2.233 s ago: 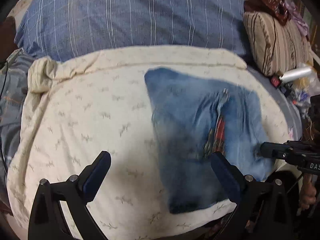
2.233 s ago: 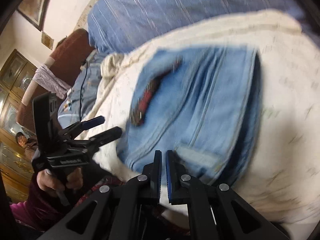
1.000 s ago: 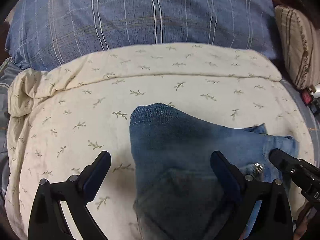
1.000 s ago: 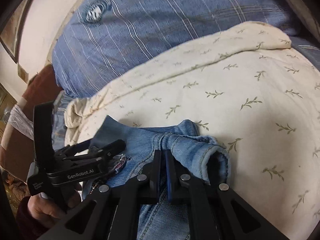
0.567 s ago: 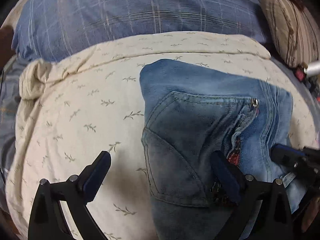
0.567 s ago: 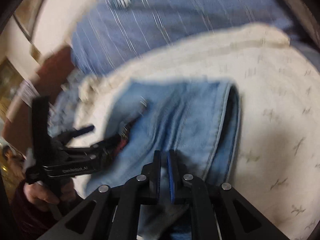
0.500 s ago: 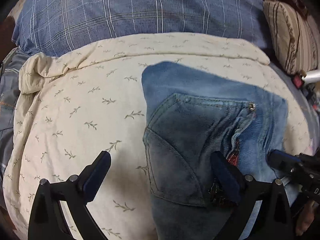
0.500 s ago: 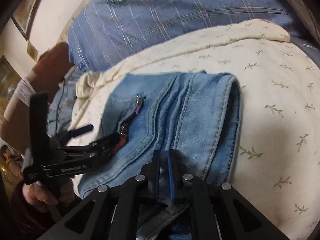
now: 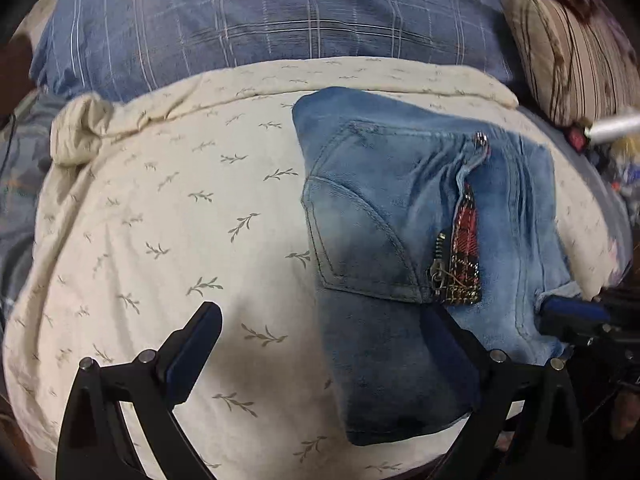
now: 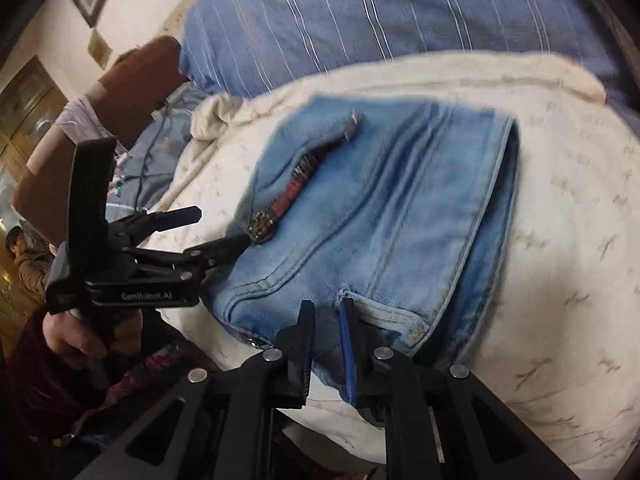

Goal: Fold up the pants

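Observation:
Blue denim pants (image 9: 404, 240) lie folded into a compact bundle on a cream leaf-print blanket (image 9: 168, 208), back pocket and a red plaid zipper patch facing up. My left gripper (image 9: 316, 344) is open wide, its right finger resting over the bundle's near edge, its left finger over bare blanket. In the right wrist view the pants (image 10: 384, 208) fill the centre. My right gripper (image 10: 326, 316) has its jaws slightly parted at the waistband edge, with denim between them; it also shows in the left wrist view (image 9: 576, 320).
A blue striped pillow (image 9: 256, 20) lies behind the blanket. A striped brown cushion (image 9: 572, 52) sits at the far right with small clutter below it. The left gripper (image 10: 208, 232) and the hand holding it show at the left of the right wrist view.
The right gripper's jaws have parted slightly from shut, and it has drawn back to the waistband edge. The folded bundle now lies flat. The left gripper stays open.

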`<action>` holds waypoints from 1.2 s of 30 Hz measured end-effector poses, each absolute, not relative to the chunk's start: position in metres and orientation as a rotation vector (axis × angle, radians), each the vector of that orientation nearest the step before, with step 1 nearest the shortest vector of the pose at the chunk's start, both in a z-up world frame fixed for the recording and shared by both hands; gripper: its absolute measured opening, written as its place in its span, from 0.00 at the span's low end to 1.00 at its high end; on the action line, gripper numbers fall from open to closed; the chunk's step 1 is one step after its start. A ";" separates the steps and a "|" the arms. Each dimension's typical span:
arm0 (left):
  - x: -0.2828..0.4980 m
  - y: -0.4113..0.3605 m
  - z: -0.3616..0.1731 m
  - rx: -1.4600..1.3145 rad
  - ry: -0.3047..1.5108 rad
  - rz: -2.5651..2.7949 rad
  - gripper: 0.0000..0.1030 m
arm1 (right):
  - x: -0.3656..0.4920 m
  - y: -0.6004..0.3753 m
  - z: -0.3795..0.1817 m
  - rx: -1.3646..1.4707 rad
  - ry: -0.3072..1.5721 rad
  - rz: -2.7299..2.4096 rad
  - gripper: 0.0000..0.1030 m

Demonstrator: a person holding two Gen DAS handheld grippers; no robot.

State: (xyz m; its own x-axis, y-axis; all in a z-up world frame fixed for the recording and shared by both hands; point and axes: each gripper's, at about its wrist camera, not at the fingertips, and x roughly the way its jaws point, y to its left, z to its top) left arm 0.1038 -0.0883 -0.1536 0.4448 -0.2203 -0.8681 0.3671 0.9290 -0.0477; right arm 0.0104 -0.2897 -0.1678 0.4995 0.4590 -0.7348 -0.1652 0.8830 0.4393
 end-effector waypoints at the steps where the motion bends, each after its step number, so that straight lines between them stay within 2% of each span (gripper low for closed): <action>1: 0.106 -0.086 -0.150 0.144 1.045 -0.371 0.97 | 0.011 -0.291 -0.164 0.331 0.976 0.388 0.15; 5: 0.115 -0.068 -0.132 0.083 1.007 -0.418 0.97 | 0.004 -0.311 -0.145 0.378 0.919 0.394 0.15; 9: 0.136 -0.042 -0.138 -0.060 1.079 -0.482 0.97 | 0.004 -0.347 -0.141 0.507 0.886 0.359 0.16; 10: 0.142 -0.036 -0.143 -0.097 1.112 -0.499 0.97 | 0.005 -0.357 -0.143 0.547 0.894 0.347 0.22; 12: 0.149 -0.031 -0.152 -0.147 1.151 -0.533 0.97 | 0.008 -0.373 -0.146 0.621 0.904 0.327 0.50; 13: 0.153 -0.031 -0.156 -0.163 1.164 -0.556 0.97 | 0.007 -0.382 -0.148 0.659 0.897 0.317 0.71; 14: 0.155 -0.031 -0.159 -0.177 1.174 -0.576 0.97 | 0.007 -0.390 -0.149 0.704 0.879 0.318 0.73; 22: 0.170 -0.050 -0.169 -0.253 1.208 -0.723 0.97 | 0.022 -0.420 -0.175 0.874 0.933 0.387 0.73; 36: 0.182 -0.074 -0.176 -0.260 1.214 -0.940 0.97 | 0.056 -0.413 -0.213 0.939 1.050 0.560 0.73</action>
